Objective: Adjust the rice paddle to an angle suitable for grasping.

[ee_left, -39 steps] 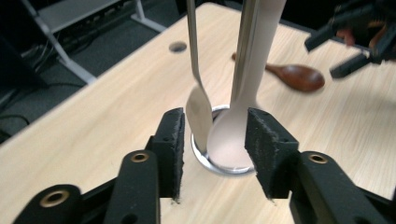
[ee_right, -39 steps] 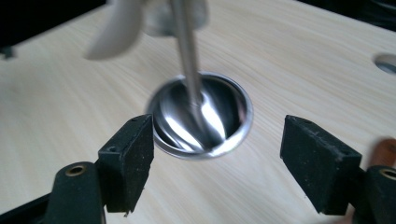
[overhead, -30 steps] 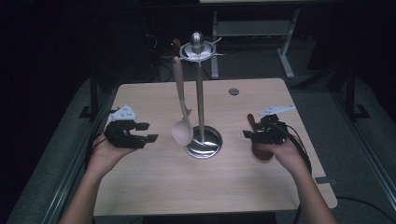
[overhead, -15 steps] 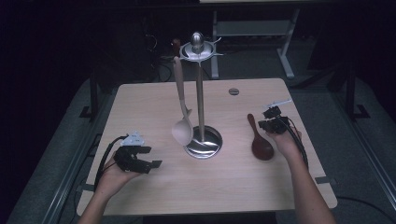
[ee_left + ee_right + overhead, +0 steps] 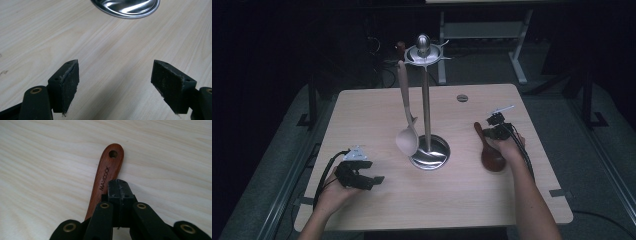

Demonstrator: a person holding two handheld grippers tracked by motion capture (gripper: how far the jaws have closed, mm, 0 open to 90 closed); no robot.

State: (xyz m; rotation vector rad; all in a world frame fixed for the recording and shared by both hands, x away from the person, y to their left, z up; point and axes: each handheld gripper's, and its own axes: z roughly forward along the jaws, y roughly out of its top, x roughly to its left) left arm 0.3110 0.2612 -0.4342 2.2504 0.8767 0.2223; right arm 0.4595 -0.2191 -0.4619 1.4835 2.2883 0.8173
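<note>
A dark red-brown wooden spoon (image 5: 492,159) lies flat on the table, right of a metal utensil stand (image 5: 430,155). My right gripper (image 5: 489,131) is shut, its jaws pressed together with nothing between them. In the right gripper view the closed tips (image 5: 118,186) rest just over the spoon's handle (image 5: 107,170), short of its hanging hole. A pale wooden spoon (image 5: 407,140) hangs from a hook on the stand. My left gripper (image 5: 373,181) sits low at the near left. Its jaws have just been opening and stand wide (image 5: 117,80) over bare wood, holding nothing.
The light wooden table (image 5: 452,200) has a small round grommet (image 5: 462,98) at the back. The stand's shiny round base (image 5: 127,7) lies ahead of the left jaws. Its tall post carries a hooked top (image 5: 424,52). Dark floor and desk legs surround the table.
My left hand has come down toward the near-left edge and its jaws stand wider. My right hand has shifted right and down onto the spoon's handle, with its jaws now together.
</note>
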